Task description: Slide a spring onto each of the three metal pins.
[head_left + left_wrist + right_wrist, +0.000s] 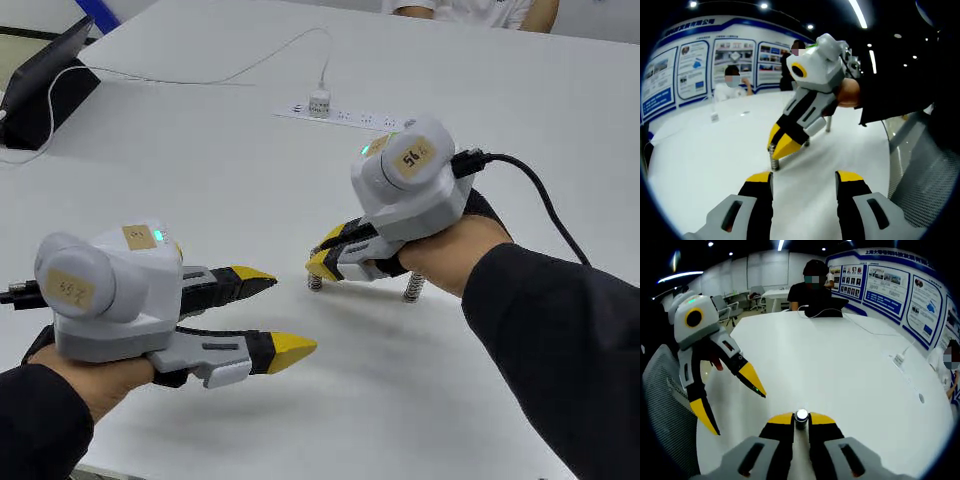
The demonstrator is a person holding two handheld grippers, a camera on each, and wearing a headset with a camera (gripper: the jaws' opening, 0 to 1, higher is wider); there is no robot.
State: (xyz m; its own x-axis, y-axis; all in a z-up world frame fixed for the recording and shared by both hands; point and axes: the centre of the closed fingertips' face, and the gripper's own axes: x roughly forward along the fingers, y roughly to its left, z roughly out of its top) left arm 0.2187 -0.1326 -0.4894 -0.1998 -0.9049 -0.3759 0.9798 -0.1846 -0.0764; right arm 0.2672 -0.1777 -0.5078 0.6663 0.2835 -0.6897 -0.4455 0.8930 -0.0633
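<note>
My right gripper (320, 263) points down at the white table (420, 400) and is shut on the top of an upright metal pin (801, 415). A spring (316, 283) coils around that pin below the tips, and it stands on the table as a spring-wrapped pin (774, 162). A second pin with a spring (413, 288) stands just right of it, partly behind the hand. Further pins (828, 124) show behind the right gripper (782, 142). My left gripper (275, 310) hovers open to the left, its jaws wide and nothing between them, aimed at the pins.
A white power strip (340, 115) with a plugged-in cable lies at the far middle of the table. A black device (45, 85) sits at the far left corner. A person (815, 292) sits at the far end. The near table edge runs just under my hands.
</note>
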